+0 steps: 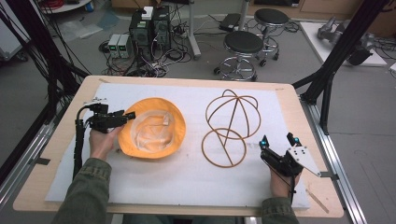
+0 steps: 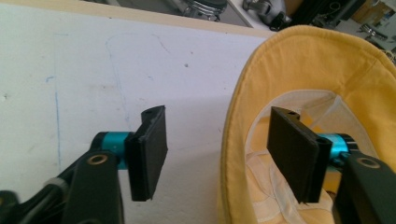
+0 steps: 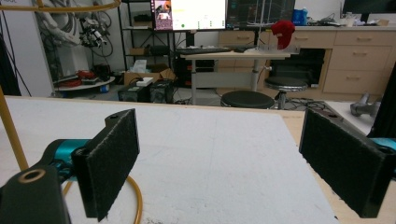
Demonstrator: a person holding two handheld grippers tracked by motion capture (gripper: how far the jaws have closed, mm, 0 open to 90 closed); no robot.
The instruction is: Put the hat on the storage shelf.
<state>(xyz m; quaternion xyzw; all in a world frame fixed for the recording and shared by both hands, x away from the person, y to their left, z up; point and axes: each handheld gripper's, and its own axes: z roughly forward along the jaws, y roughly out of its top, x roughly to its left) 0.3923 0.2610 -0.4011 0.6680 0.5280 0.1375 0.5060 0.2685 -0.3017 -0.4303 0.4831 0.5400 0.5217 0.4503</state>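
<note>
Hat (image 1: pixel 152 128) brim is straddled by left gripper (image 2: pixel 217 151): jaws apart, no pad contact seen. Right gripper (image 3: pixel 233 158) is held wide open, nothing between, near wire frame (image 1: pixel 229 128).

Yellow bucket hat (image 1: pixel 152 133), upside down, pale lining showing, on table's left

Robotics lab: computer towers (image 1: pixel 149 28), monitors (image 3: pixel 189 14), stools (image 1: pixel 243 44).
</note>
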